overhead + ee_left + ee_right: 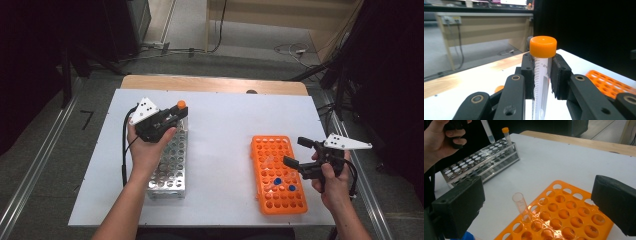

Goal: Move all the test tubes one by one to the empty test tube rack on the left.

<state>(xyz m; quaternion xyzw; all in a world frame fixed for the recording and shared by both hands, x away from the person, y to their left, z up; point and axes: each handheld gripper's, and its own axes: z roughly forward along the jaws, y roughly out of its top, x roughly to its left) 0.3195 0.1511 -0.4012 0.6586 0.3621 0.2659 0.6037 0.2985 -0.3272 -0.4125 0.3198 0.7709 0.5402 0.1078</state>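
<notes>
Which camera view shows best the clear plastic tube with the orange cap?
The left gripper view: the clear plastic tube with the orange cap stands close, clamped between the jaws. The high view shows its cap; the right gripper view, its tip.

The left gripper [542, 75] rises from the bottom of its own view, its two black jaws closed on a clear graduated tube [541, 85] that stands upright between them. The tube's orange screw cap [543, 46] sits just above the jaw tips. Printed scale marks run down the tube's wall. Below, the white bench [474, 80] stretches away to a bare wooden strip [454, 81] along its far edge. An orange tube rack [609, 83] with round holes lies toward the bench's right edge. A small orange shape [499, 88] peeks beside the left jaw; what it is cannot be told. Beyond the bench stand a wooden desk [484, 25] with hanging cables [459, 45] and a dark curtain [586, 30].
</notes>
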